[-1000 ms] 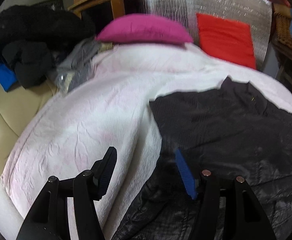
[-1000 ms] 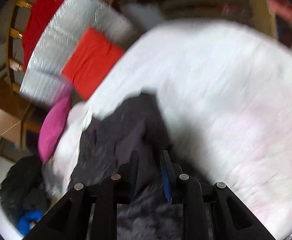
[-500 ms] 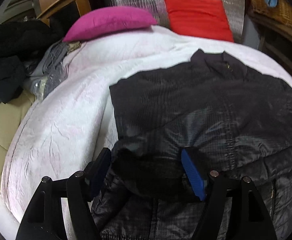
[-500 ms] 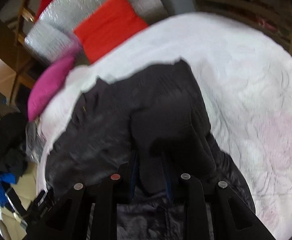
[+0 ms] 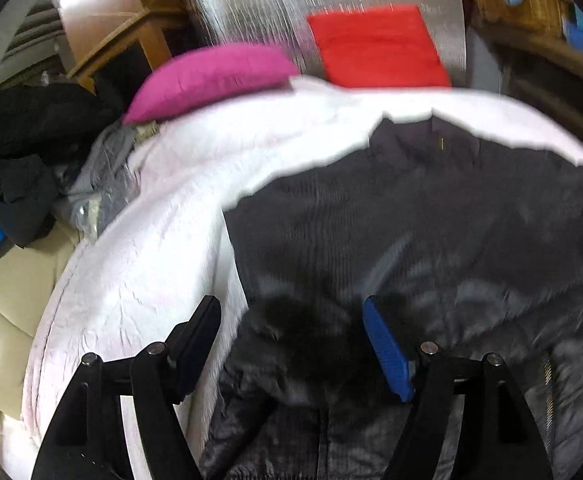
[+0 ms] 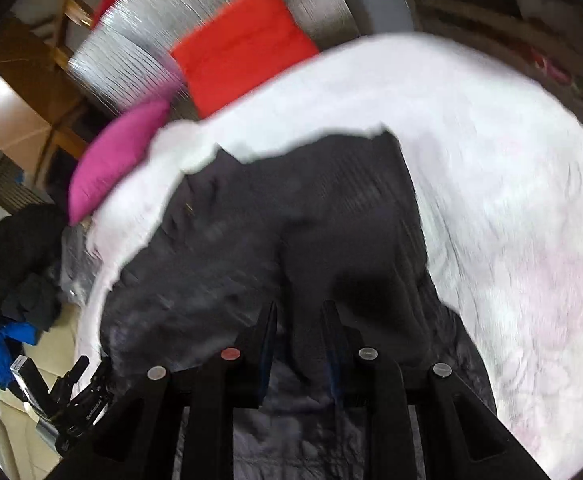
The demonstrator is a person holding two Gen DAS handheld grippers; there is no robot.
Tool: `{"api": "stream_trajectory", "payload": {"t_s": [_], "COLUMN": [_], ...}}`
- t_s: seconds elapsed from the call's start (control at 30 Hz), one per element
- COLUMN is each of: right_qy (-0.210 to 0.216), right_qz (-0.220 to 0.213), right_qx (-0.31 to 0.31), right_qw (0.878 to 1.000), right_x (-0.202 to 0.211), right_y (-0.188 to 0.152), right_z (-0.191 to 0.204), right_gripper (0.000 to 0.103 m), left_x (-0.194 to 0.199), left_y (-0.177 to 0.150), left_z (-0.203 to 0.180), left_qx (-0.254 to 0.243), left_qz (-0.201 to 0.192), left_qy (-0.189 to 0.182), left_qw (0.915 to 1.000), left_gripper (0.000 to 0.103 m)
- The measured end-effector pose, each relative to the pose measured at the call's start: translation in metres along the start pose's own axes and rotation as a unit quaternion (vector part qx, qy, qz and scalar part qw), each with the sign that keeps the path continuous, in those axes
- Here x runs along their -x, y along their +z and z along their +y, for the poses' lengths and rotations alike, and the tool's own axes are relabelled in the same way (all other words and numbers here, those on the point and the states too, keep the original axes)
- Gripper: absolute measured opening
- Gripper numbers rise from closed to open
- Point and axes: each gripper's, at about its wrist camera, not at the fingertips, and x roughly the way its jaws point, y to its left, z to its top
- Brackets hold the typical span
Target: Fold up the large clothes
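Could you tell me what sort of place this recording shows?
Most likely a bedroom: a bed with a white quilt, a magenta pillow and a red cushion at its head, and a dark jacket spread on it.

1 dark jacket [image 5: 431,220], 1 pink pillow [image 5: 211,76], 1 red cushion [image 5: 379,48], 1 white bedspread [image 5: 139,264].

dark jacket [image 5: 411,232] hem cut off below; motion-blurred, perhaps quilted
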Motion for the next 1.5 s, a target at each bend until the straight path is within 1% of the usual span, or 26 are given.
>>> {"api": "stream_trajectory", "payload": {"t_s": [0.03,0.1,0.13,0.23,0.3,0.33,0.37,0.47,0.53,0.6,0.67,0.77,0.8,0.9,0.97,1.03,1.1,1.17,1.23,1.27,1.3,1.33,1.37,1.4,1.43,1.5], "right_qy": [0.003,0.007,0.007,-0.01,-0.026,-0.033,-0.033,-0.029,-0.017,-0.003,-0.006,0.01,0.007,-0.023,-0.03,-0.03,-0.021,-0.011,-0.006,-0.008,-0.008,-0.003,0.002,0.002,-0.007,-0.026], "right_qz": [-0.01,-0.016,-0.013,0.005,0.026,0.042,0.044,0.038,0.022,0.017,0.013,0.036,0.045,0.079,0.089,0.088,0.083,0.072,0.051,0.038,0.029,0.025,0.023,0.014,0.01,0.025], "right_qx": [0.005,0.01,0.01,0.007,0.007,0.005,0.003,-0.002,0.0,0.019,0.044,0.058,0.062,0.087,0.094,0.091,0.081,0.073,0.078,0.08,0.08,0.075,0.071,0.067,0.068,0.067], "right_qw": [1.0,1.0,1.0,1.0,0.999,0.999,0.998,0.999,1.0,1.0,0.999,0.998,0.997,0.993,0.991,0.992,0.993,0.995,0.996,0.996,0.996,0.997,0.997,0.998,0.998,0.997], "right_x": [0.002,-0.001,-0.007,-0.029,-0.046,-0.058,-0.062,-0.057,-0.045,-0.034,-0.028,-0.026,-0.029,-0.053,-0.063,-0.06,-0.056,-0.051,-0.042,-0.039,-0.037,-0.037,-0.039,-0.041,-0.044,-0.057], "right_y": [0.001,0.003,0.004,0.007,0.007,0.008,0.008,0.01,0.009,0.004,-0.004,-0.017,-0.021,-0.029,-0.031,-0.029,-0.026,-0.023,-0.021,-0.019,-0.018,-0.017,-0.015,-0.015,-0.013,-0.012], "right_z": [0.004,0.01,0.012,0.016,0.014,0.011,0.009,0.011,0.015,0.022,0.031,0.04,0.043,0.05,0.052,0.054,0.053,0.051,0.053,0.054,0.054,0.053,0.053,0.052,0.052,0.051], "right_gripper": [0.026,0.026,0.026,0.026,0.026,0.026,0.026,0.026,0.026,0.026,0.026,0.026,0.026,0.026,0.026,0.026,0.026,0.026,0.027,0.031,0.039,0.074,0.091,0.091,0.091,0.09], "left_x": [0.003,0.004,0.002,-0.013,-0.032,-0.037,-0.037,-0.032,-0.026,-0.018,-0.01,-0.006,-0.007,-0.016,-0.017,-0.016,-0.017,-0.016,-0.017,-0.017,-0.017,-0.017,-0.017,-0.017,-0.017,-0.016], "left_y": [0.004,0.008,0.01,0.012,0.008,0.005,0.003,0.005,0.006,0.007,0.006,0.003,0.002,0.0,0.0,-0.001,0.0,-0.001,-0.001,-0.001,-0.002,-0.002,-0.002,-0.002,-0.002,-0.002], "left_z": [0.001,0.001,0.001,-0.008,-0.017,-0.02,-0.023,-0.021,-0.018,-0.016,-0.018,-0.023,-0.024,-0.026,-0.025,-0.025,-0.024,-0.024,-0.024,-0.024,-0.025,-0.025,-0.025,-0.026,-0.027,-0.028], "left_qx": [0.006,0.014,0.022,0.022,0.014,0.013,0.013,0.019,0.031,0.036,0.032,0.022,0.02,0.016,0.013,0.012,0.014,0.015,0.016,0.017,0.016,0.016,0.014,0.013,0.011,0.011], "left_qz": [-0.013,-0.021,-0.019,0.013,0.054,0.062,0.063,0.06,0.053,0.041,0.027,0.023,0.026,0.04,0.038,0.036,0.037,0.037,0.037,0.037,0.037,0.037,0.036,0.035,0.034,0.033], "left_qy": [0.001,0.0,-0.004,-0.017,-0.022,-0.021,-0.019,-0.019,-0.027,-0.036,-0.031,-0.023,-0.02,-0.015,-0.011,-0.008,-0.009,-0.008,-0.008,-0.007,-0.006,-0.005,-0.003,-0.001,0.001,0.003], "left_qw": [0.9999,0.9997,0.9996,0.9995,0.9982,0.9978,0.9978,0.9978,0.9977,0.9979,0.9986,0.9992,0.9992,0.999,0.9991,0.9992,0.9992,0.9992,0.9991,0.9991,0.9992,0.9992,0.9992,0.9993,0.9994,0.9994], "left_gripper": [0.074,0.074,0.074,0.075,0.075,0.075,0.076,0.076,0.076,0.076,0.076,0.076,0.076,0.076,0.076,0.076,0.076,0.076,0.076,0.076,0.076,0.076,0.076,0.076,0.076,0.076]}}
